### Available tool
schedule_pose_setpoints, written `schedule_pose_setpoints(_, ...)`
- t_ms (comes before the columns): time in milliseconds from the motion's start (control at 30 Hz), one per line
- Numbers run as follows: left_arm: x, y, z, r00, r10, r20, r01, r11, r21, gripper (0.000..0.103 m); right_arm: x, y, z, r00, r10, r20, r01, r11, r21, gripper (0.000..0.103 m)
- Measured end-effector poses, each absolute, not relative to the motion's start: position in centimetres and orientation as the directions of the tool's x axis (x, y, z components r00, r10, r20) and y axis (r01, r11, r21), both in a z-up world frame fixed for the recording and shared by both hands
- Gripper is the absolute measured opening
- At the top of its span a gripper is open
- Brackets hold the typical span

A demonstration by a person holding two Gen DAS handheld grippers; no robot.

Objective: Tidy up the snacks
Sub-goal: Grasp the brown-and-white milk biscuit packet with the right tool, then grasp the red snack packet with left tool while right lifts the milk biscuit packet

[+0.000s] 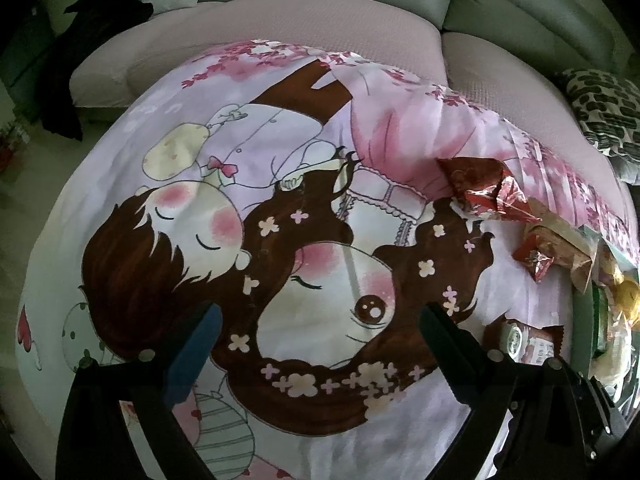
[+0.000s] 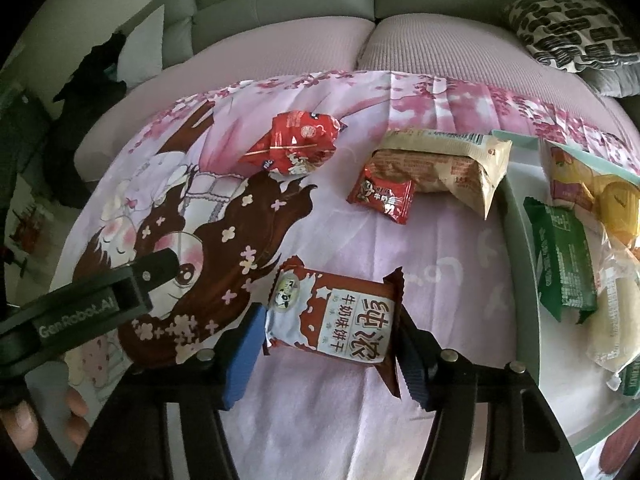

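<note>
A brown-and-white milk biscuit pack lies on the cartoon cloth between the fingers of my right gripper; the jaws stand at its two ends, and I cannot tell if they press it. It also shows in the left wrist view. A red puffed bag, a small red packet and a beige pack lie further back. My left gripper is open and empty above the cloth; its body shows in the right wrist view.
A pale green tray at the right holds a green pack, a yellow snack bag and a clear white pack. A sofa with a black-and-white cushion stands behind.
</note>
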State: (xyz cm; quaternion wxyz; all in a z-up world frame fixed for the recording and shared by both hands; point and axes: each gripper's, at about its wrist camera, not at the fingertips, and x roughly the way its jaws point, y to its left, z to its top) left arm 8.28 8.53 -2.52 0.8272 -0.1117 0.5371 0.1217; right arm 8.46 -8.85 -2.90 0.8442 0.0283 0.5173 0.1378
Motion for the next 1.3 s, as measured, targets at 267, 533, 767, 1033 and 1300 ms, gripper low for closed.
schedule_pose_setpoints(267,8.3,8.2,-1.9,0.420,0.067,-0.905,-0.322,0.944,-0.080,0.099,8.3,-10.3,-0.5,0.488,0.277,-0.828,-0.190,0.959,0.209,0.065)
schedule_pose_setpoints(533,9.8,7.4,-0.6,0.495,0.010,-0.869,-0.310,0.936,-0.165,0.099,9.3,-13.9,1.0,0.566,0.243,-0.788,-0.116,0.969,0.216,0.065)
schedule_pose_setpoints(767,12.2,4.9,0.0,0.569,-0.069,-0.820,-0.223,0.946,-0.235,0.099,10.1,-17.2,1.5,0.601,0.212,-0.771,-0.038,0.971,0.237,0.065)
schedule_pose_setpoints(1033,14.9,2.7,-0.6,0.600,-0.178,-0.780,-0.147,0.934,-0.327,0.088,10.3,-20.1,2.8,0.652,0.183,-0.736,0.011,0.968,0.250,0.065)
schedule_pose_setpoints(1300,17.3,1.6,-2.8,0.578,-0.206,-0.790,-0.150,0.924,-0.351,0.070,10.5,-23.1,2.7,0.659,0.151,-0.737,0.076,0.961,0.265,0.065)
